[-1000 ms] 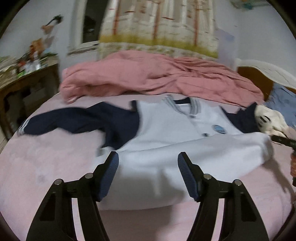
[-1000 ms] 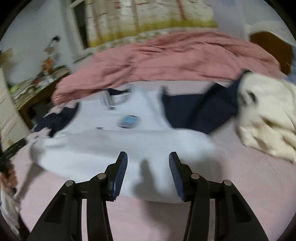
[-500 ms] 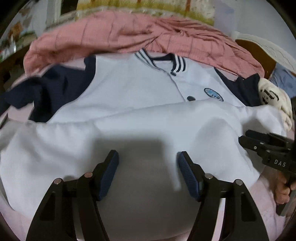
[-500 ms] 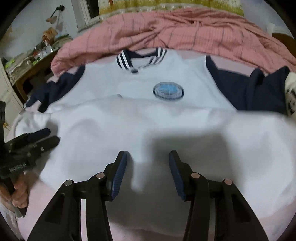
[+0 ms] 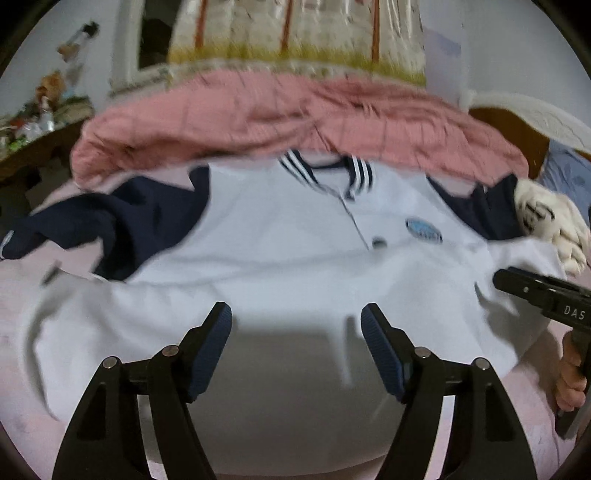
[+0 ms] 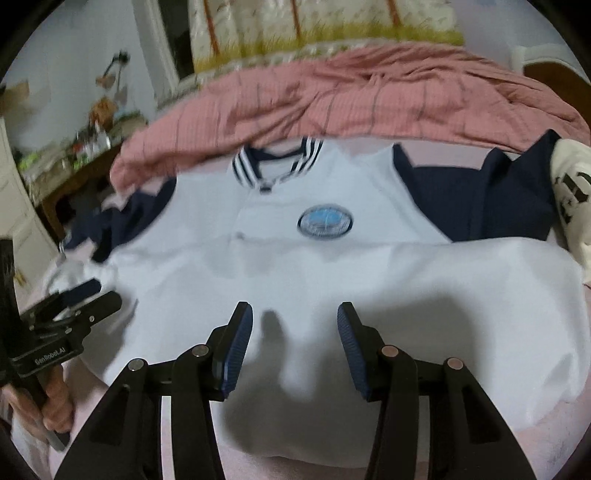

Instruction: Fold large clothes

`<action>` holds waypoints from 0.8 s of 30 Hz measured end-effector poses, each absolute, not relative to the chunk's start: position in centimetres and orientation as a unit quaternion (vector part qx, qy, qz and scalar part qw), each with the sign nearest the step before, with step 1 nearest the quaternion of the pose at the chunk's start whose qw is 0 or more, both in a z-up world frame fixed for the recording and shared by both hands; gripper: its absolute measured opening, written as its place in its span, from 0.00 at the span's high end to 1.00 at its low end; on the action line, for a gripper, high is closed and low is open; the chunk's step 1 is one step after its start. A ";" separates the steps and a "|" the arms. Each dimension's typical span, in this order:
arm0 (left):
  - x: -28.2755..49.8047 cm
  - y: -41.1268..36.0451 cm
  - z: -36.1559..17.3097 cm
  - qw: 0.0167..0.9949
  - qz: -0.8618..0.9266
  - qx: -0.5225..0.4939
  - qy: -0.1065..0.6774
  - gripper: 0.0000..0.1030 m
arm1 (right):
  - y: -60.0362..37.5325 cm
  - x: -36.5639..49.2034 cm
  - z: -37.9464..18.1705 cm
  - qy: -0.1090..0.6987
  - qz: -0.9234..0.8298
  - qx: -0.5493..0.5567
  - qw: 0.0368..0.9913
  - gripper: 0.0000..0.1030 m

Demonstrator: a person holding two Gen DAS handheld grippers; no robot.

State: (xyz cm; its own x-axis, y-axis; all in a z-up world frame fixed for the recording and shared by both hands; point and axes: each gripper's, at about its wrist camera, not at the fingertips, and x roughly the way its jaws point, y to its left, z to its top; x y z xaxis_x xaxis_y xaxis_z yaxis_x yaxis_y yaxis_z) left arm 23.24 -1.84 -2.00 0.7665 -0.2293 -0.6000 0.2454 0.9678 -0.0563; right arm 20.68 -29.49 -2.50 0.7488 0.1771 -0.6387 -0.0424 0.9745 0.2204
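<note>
White jacket (image 5: pixel 280 258), navy sleeves, striped collar: frame centre, flat on pink bed (image 5: pixel 22 295), lower part apparently folded up.
Left gripper (image 5: pixel 295 325): jaws wide, opening, nothing between.
Right gripper (image 6: pixel 294 321): jaws part open, empty.
Pink blanket (image 6: pixel 369 92): upper frame, behind collar.

My left tongs (image 5: pixel 295 347) hang over the jacket (image 5: pixel 295 258), their jaws opening, empty; my right tongs (image 6: pixel 295 347) alongside, parted, gripping nothing.

I was working in a home bedroom: a bed (image 5: pixel 55 387) with a rumpled pink quilt (image 5: pixel 295 110), a curtained window (image 6: pixel 314 26), and a cluttered side bench (image 6: pixel 74 158).
</note>
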 end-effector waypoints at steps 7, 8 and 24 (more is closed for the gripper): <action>24.5 -3.5 -4.7 0.904 -0.136 0.064 0.400 0.30 | -29.4 21.6 -3.8 0.406 0.054 0.087 0.908 0.41; 24.2 -3.3 -4.5 0.907 -0.139 0.061 0.392 0.30 | -29.0 21.6 -4.2 0.410 0.049 0.073 0.908 0.41; 23.6 -3.5 -4.5 0.907 -0.142 0.072 0.391 0.27 | -27.5 18.4 -4.4 0.412 0.069 -0.012 0.909 0.32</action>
State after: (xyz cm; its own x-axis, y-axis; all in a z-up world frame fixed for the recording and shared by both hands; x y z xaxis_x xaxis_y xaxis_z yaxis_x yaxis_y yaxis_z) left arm 23.59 -3.51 -4.52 0.6546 -0.2016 -0.7286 0.3139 0.9493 0.0193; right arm 18.42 -27.54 -4.42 0.6516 0.1163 -0.7496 -0.1355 0.9901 0.0359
